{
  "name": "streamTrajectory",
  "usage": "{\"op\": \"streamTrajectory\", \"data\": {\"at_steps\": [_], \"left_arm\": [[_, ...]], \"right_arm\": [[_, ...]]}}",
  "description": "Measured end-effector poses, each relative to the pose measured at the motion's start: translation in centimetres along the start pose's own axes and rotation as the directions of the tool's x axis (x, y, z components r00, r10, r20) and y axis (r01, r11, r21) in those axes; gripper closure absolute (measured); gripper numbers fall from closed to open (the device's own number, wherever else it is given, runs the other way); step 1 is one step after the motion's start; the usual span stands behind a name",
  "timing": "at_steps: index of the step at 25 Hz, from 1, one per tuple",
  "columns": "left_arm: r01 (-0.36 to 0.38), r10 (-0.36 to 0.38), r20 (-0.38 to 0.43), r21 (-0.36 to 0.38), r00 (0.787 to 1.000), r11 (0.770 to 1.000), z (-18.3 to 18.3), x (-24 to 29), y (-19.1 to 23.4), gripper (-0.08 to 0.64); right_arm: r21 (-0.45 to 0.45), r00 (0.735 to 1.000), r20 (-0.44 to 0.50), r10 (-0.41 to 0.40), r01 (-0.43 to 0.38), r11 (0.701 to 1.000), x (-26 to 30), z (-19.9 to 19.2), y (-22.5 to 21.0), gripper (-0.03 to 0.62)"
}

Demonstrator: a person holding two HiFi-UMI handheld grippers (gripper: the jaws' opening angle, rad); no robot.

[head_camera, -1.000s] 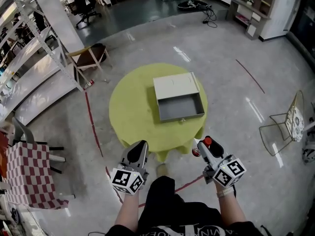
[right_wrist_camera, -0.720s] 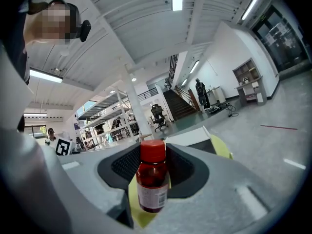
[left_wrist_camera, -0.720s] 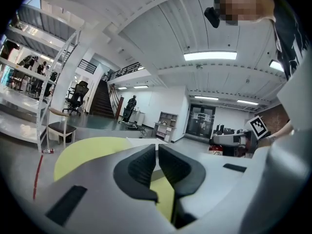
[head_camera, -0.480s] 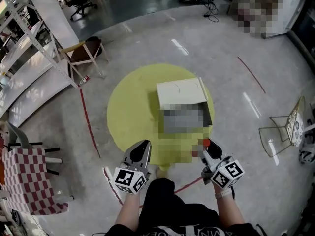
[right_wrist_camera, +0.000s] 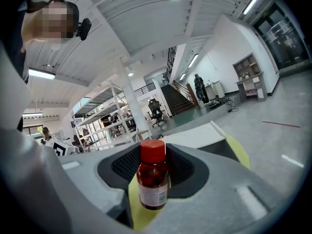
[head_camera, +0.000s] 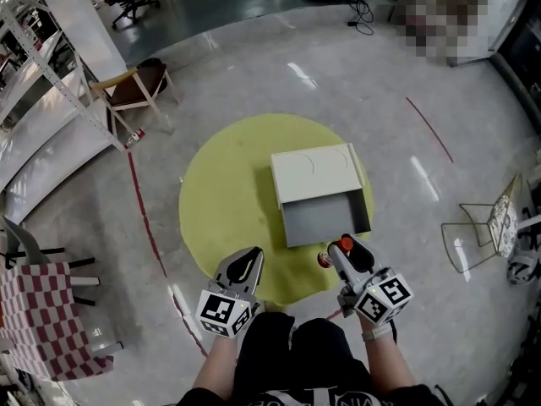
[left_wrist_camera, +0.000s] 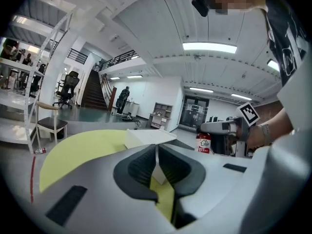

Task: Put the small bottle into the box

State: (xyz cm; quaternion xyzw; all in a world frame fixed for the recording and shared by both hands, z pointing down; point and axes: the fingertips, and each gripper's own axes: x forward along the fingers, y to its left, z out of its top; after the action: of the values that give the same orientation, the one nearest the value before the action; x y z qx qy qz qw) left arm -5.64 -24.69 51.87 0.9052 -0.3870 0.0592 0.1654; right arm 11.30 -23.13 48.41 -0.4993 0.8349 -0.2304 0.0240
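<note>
In the right gripper view a small dark-red bottle [right_wrist_camera: 152, 179] with a red cap and a white label stands upright between the jaws. My right gripper [head_camera: 336, 252] is shut on it, over the near edge of the round yellow-green table [head_camera: 228, 201]. It is just short of the front wall of the open grey box [head_camera: 292, 227], whose pale lid [head_camera: 314, 174] lies folded back. The left gripper view shows the same bottle [left_wrist_camera: 203, 143] at the right gripper's tip. My left gripper [head_camera: 243, 265] hangs at the table's front-left edge, shut and empty.
Metal shelving [head_camera: 51, 74] and a folding chair [head_camera: 135, 87] stand at the far left. A red-checked seat [head_camera: 38, 311] is at the near left and a wire rack [head_camera: 490, 227] at the right. Red tape lines [head_camera: 144, 218] cross the grey floor.
The table and box have come nearer. My right gripper, still holding the bottle, has moved from off the table's edge to over it, close to the box front. The left gripper keeps its place.
</note>
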Motion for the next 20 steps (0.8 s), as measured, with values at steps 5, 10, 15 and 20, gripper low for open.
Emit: {"op": "streamTrajectory", "data": {"at_steps": [5,10,15,20], "left_arm": [[0.015,-0.014,-0.035,0.008,0.999,1.000,-1.3,0.8,0.0,0.535],[0.003,-0.004,-0.061,-0.018,0.998,1.000,-2.1,1.1,0.4,0.535],[-0.003,0.002,-0.068,-0.025,0.998,1.000,-2.5,1.8,0.5,0.535],[-0.014,0.012,-0.068,-0.042,0.998,0.999,-2.9,2.6,0.9,0.535]], "right_arm": [[-0.006,1.000,-0.019,0.018,-0.018,1.000,2.2,-0.2,0.1,0.436],[-0.002,0.998,-0.043,0.039,-0.039,0.999,4.5,-0.7,0.0,0.436],[-0.002,0.997,-0.066,0.044,-0.045,0.999,5.8,-1.0,-0.3,0.436],[-0.044,0.995,-0.094,0.043,-0.047,0.998,7.5,-1.2,-0.4,0.436]]}}
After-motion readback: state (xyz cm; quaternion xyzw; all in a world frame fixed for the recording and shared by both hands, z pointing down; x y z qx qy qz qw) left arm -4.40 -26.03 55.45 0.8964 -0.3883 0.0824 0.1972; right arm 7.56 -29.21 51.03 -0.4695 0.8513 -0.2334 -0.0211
